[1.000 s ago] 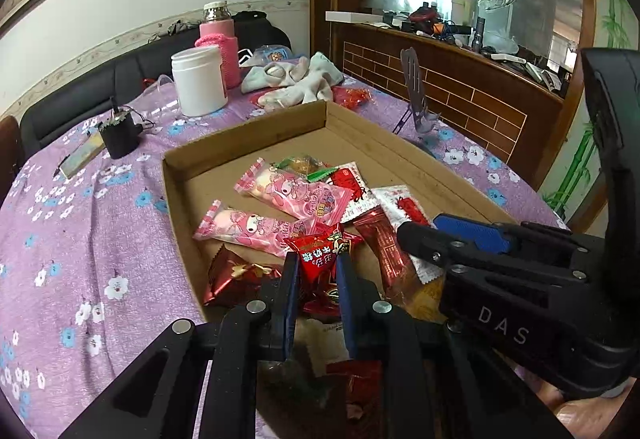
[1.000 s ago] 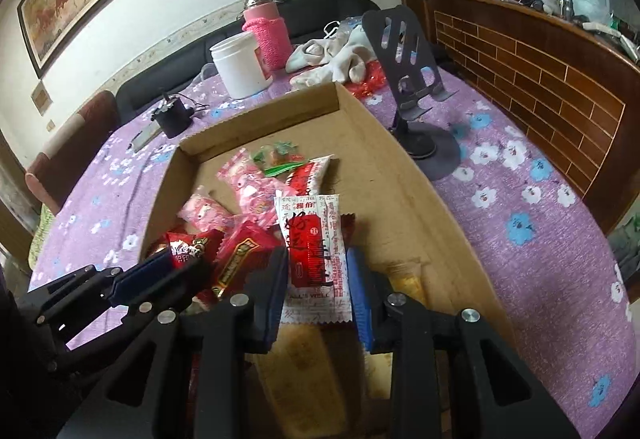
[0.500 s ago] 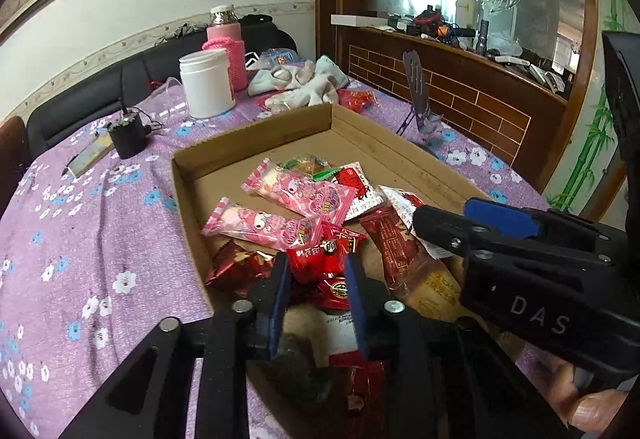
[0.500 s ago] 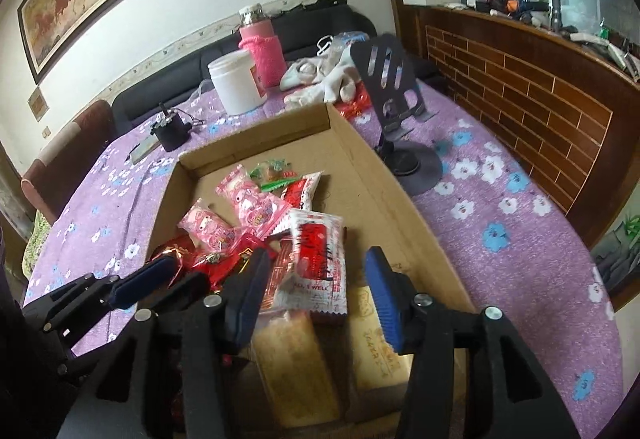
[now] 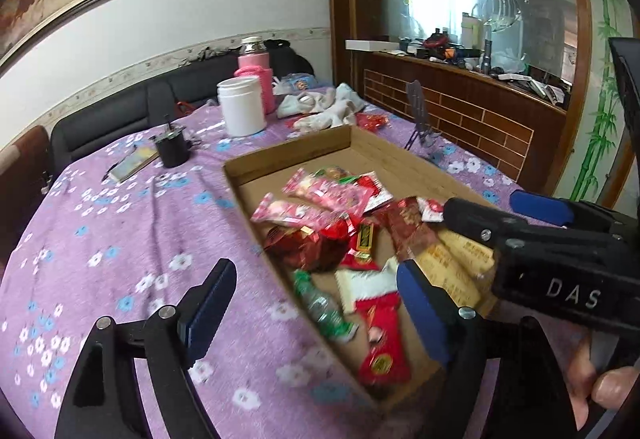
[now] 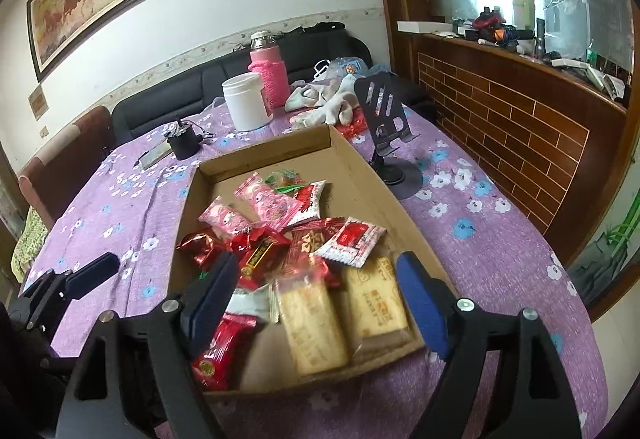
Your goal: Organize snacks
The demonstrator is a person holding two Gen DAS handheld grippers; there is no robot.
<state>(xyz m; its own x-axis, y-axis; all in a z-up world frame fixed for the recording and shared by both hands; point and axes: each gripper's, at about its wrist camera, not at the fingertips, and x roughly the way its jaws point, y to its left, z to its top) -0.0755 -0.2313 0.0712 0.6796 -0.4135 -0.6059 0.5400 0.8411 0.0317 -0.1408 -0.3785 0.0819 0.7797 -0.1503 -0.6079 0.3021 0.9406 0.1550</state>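
The jaws of the left gripper [image 5: 316, 299] are spread wide, having just been opening, and nothing is pressed by either pad. A green-wrapped candy [image 5: 325, 309] and a red-and-white packet [image 5: 376, 335] are seen between them, lying loose at the near left corner of the cardboard tray [image 6: 372, 179].

The jaws of the right gripper [image 6: 316, 295] are likewise held wide after just opening. Two cracker packs [image 6: 312, 323] lie flat beneath that gap at the near end of the tray, untouched by the pads. Just beyond them a white-and-red sachet [image 6: 352, 241] rests tilted on a heap of red foil snacks [image 6: 260, 251]. Farther in, two pink wrapped cakes [image 6: 272, 201] are laid side by side, with a small green sweet [image 6: 284, 179] behind them.

The tray is set on a desk covered by a purple flowered cloth [image 6: 472, 239]. To its right a black phone stand [image 6: 384, 119] is placed. At the far side a white jar [image 6: 245, 101], a pink-sleeved flask [image 6: 269, 73] and crumpled white cloths [image 6: 324, 103] are gathered. A fingertip of the person's right hand [image 5: 608, 387] is glimpsed at the lower right in the left wrist view.
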